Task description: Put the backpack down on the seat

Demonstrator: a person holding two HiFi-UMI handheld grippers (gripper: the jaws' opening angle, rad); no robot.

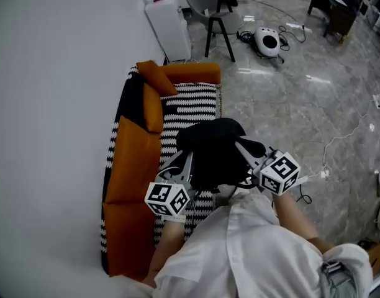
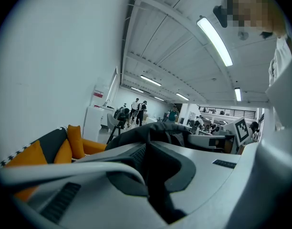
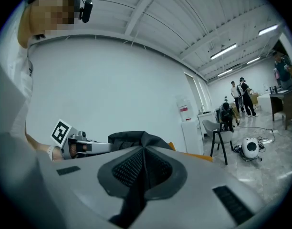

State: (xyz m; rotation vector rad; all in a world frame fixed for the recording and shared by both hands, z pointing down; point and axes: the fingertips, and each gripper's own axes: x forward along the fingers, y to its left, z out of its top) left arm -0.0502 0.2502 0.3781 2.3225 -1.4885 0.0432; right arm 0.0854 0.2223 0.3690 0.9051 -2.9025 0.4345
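Fabric of a black backpack (image 1: 213,149) is pinched in both grippers; the left gripper (image 1: 187,165) has its jaws closed tight on a dark fold, and the right gripper (image 1: 247,153) is likewise clamped on black material; the backpack hangs between them over the front part of the striped seat (image 1: 193,107) of a sofa (image 1: 129,188); whether it touches the seat cannot be told; orange cushions (image 1: 153,104) line the sofa's back against the white wall (image 1: 53,104); farther off, on the grey floor (image 1: 302,104), stand a chair (image 1: 218,18) and a white round device (image 1: 267,40).
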